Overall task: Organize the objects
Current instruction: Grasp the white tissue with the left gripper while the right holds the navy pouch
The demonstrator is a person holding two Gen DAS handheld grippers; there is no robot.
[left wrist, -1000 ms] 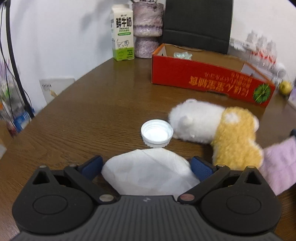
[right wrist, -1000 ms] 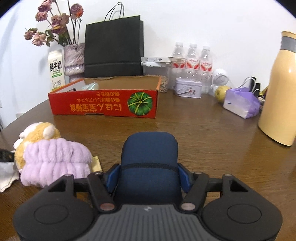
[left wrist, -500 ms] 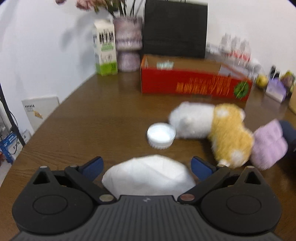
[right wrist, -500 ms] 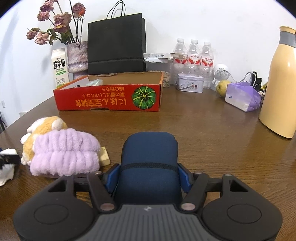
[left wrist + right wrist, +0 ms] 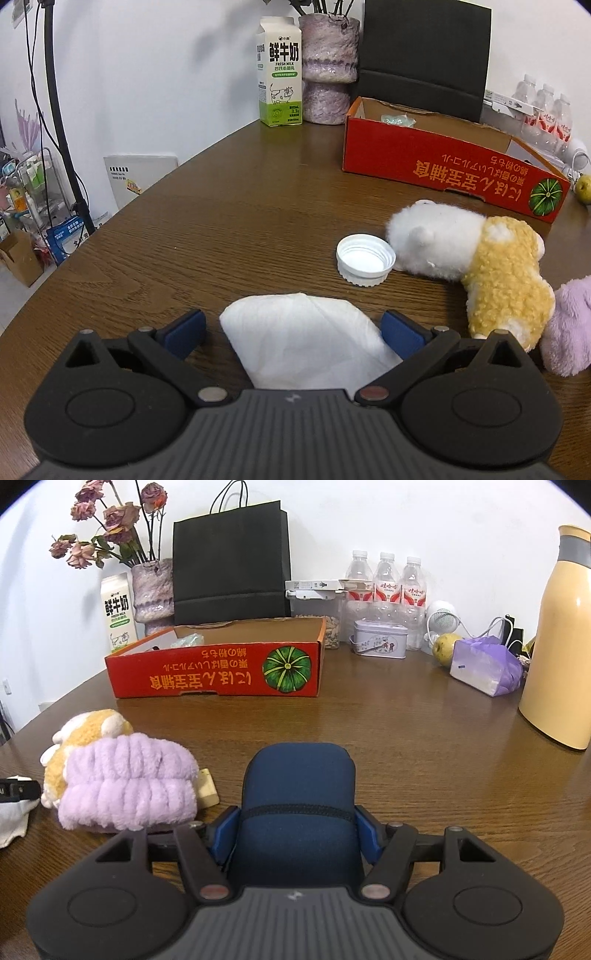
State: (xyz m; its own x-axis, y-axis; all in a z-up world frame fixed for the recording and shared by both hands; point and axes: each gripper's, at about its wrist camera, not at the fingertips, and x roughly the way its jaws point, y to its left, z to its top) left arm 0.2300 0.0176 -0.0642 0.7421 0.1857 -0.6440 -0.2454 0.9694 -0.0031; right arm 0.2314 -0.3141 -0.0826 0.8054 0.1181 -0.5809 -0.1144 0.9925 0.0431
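My left gripper [image 5: 293, 330] is open, its jaws wide on either side of a white folded cloth [image 5: 306, 343] lying on the table. A white bottle cap [image 5: 364, 258] and a white-and-yellow plush toy [image 5: 476, 266] lie ahead to the right. My right gripper [image 5: 297, 830] is shut on a dark blue pouch [image 5: 299, 797], low over the table. A purple fluffy headband [image 5: 125, 786] lies left of it against the plush toy [image 5: 85, 727]. The red open cardboard box [image 5: 221, 672] stands farther back; it also shows in the left wrist view [image 5: 450, 170].
A milk carton [image 5: 279, 74], a flower vase [image 5: 327, 70] and a black paper bag [image 5: 231, 572] stand behind the box. Water bottles [image 5: 386, 587], a tin [image 5: 378, 642], a purple tissue pack [image 5: 484, 668] and a tall yellow flask [image 5: 565, 646] stand at the right. A small beige block [image 5: 207, 788] lies by the headband.
The left view swung and settled back; the cloth stays between the open jaws. My right gripper with the pouch has drifted slightly; the headband and plush sit more to its left.
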